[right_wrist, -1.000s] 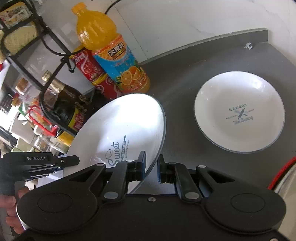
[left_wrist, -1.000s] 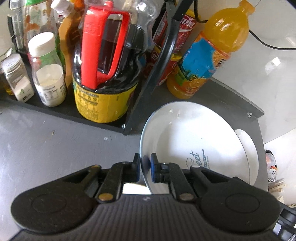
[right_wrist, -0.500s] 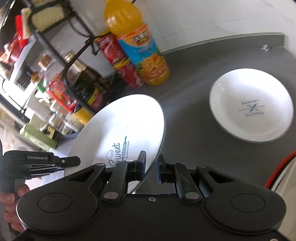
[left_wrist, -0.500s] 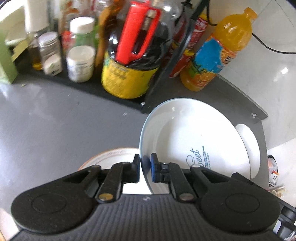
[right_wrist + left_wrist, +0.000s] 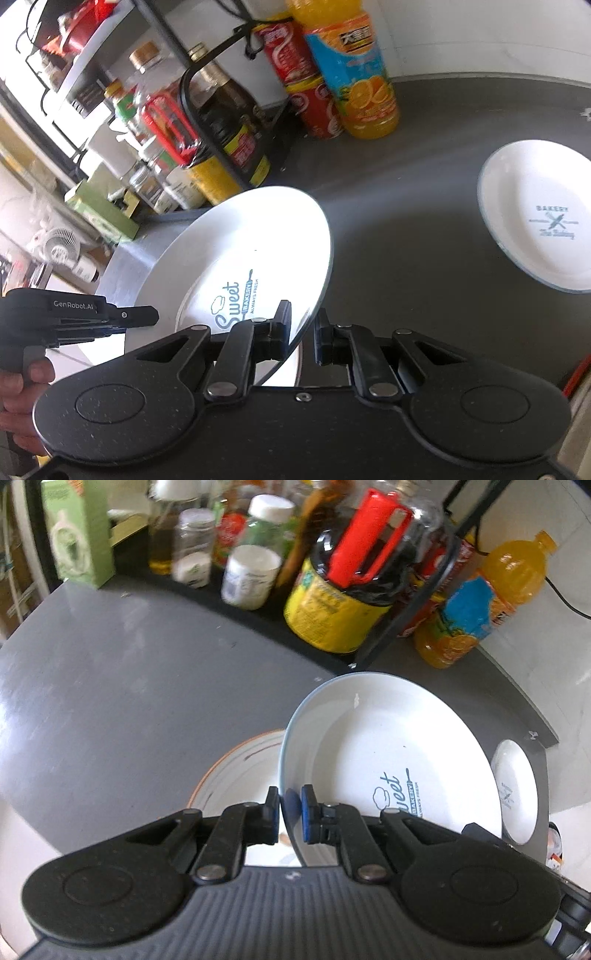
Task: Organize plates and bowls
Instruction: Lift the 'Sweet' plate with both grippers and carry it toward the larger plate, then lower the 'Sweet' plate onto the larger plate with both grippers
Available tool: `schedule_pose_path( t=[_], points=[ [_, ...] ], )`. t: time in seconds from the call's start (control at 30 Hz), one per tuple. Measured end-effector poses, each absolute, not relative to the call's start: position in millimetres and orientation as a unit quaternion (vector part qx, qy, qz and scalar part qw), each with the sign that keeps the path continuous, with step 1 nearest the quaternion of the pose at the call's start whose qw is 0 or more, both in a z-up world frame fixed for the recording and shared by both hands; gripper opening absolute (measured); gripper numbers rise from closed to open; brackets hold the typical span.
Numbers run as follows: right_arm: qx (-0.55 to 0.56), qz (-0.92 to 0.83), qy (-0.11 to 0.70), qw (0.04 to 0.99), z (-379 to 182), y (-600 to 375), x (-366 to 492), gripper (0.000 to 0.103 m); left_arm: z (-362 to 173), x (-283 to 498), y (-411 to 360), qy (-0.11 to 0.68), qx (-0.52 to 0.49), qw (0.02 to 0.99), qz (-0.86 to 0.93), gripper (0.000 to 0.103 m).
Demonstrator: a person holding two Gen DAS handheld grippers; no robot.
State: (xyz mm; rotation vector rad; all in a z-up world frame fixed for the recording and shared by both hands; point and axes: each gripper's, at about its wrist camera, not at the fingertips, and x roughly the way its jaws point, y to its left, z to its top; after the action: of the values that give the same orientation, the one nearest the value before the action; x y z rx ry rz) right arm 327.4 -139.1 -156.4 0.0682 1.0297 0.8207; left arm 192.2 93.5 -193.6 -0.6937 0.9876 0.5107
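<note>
Left wrist view only: an orange-rimmed plate lying flat on the grey counter, partly under the held plate; a green carton and white-capped jars on the black rack base.

Right wrist view only: a hand gripping the left gripper's black handle at the left edge; a wire rack of bottles; red cans.

Both views: a tall orange-juice bottle with a blue label; a second white plate, printed "BAKERY", flat on the counter, well apart from the held one.

Held item: white plate, glossy ceramic, round, shallow, thin blue rim, blue "Sweet" print in the well. It is off the counter, tilted steeply, clamped at opposite rims.

Left gripper: black fingers with blue pads, closed on the plate's near rim, one pad on each face. Points steeply down.

Right gripper: black fingers closed on the plate's opposite rim, edge between them. Angled down toward the counter.
</note>
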Motion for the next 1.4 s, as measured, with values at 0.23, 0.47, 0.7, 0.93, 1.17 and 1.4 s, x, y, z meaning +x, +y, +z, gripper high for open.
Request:
schedule_pose_path(
  t=[0.23, 0.47, 0.7, 0.93, 1.17, 1.4],
  points=[
    [0.003, 0.398, 0.484, 0.779, -162.6, -130.9, 314.1, 0.012, -206.8, 166.1, 92.7, 0.462, -0.341, 0.776, 0.262, 0.01],
    [-0.024, 0.404, 0.485, 0.776, -168.4, -126.1, 297.6, 0.012, -220.1, 144.7, 90.4, 0.469, -0.351, 0.763, 0.274, 0.011],
    [-0.041, 0.399, 0.485, 0.777, -173.8, -126.6, 289.6, 0.012, -232.7, 136.4, 85.3, 0.478, -0.354, 0.755, 0.278, 0.011],
    [-0.052, 0.394, 0.483, 0.78, -179.8, -124.4, 286.9, 0.012, -235.7, 136.2, 81.4, 0.477, -0.34, 0.761, 0.28, 0.012],
    [-0.053, 0.38, 0.482, 0.787, -181.0, -122.3, 284.1, 0.011, -233.9, 139.3, 81.0, 0.484, -0.326, 0.763, 0.278, 0.012],
    [-0.048, 0.371, 0.484, 0.791, -183.9, -120.6, 286.4, 0.011, -212.4, 145.8, 77.8, 0.495, -0.285, 0.774, 0.273, 0.013]
  ],
)
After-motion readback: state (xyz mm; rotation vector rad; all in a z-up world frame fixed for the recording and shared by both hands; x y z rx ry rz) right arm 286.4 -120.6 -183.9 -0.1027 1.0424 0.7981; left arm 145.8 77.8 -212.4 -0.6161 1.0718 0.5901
